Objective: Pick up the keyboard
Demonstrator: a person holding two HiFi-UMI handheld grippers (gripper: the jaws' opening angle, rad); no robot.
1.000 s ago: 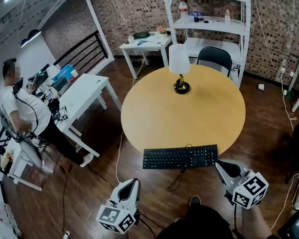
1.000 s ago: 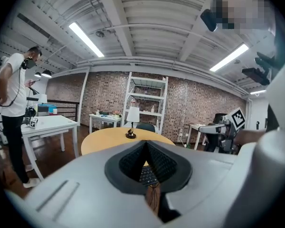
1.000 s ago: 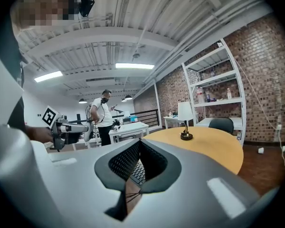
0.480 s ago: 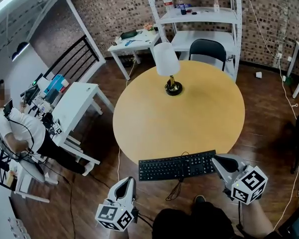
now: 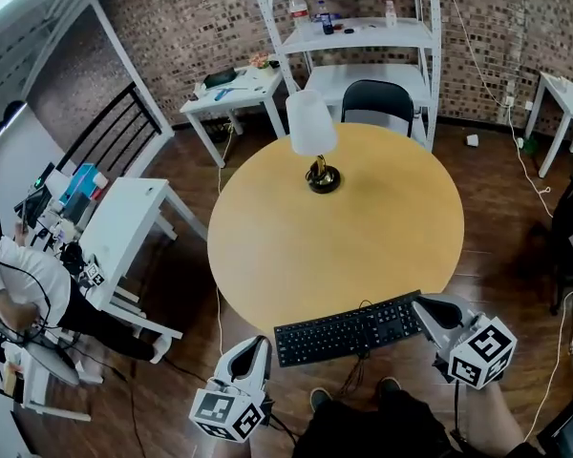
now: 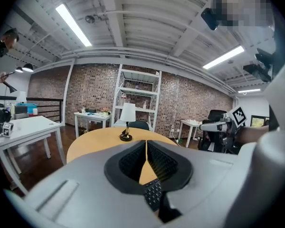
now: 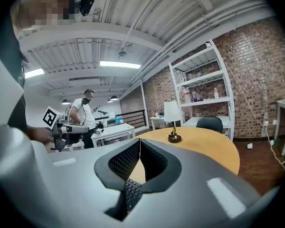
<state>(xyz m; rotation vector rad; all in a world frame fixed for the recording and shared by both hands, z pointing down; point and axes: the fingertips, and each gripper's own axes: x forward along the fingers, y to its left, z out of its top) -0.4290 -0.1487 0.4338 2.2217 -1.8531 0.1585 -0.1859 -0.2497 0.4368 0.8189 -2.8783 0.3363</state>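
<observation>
While both my tongs are closed and empty, the keyboard (image 5: pixel 349 329) lies crosswise on the near edge of the round table (image 5: pixel 231 280). My right gripper (image 5: pixel 423 305) is just beside its right end; my left gripper (image 5: pixel 258 345) is farther off, short of its left end.

Grey left gripper (image 5: pixel 259 344), right gripper (image 5: pixel 419 304); black-and-white marker cubes (image 5: pixel 227 416).

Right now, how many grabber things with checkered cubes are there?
2. The left gripper is below the keyboard's left end, off the table; the right gripper is beside the keyboard's right end. None seems hidden.
</observation>
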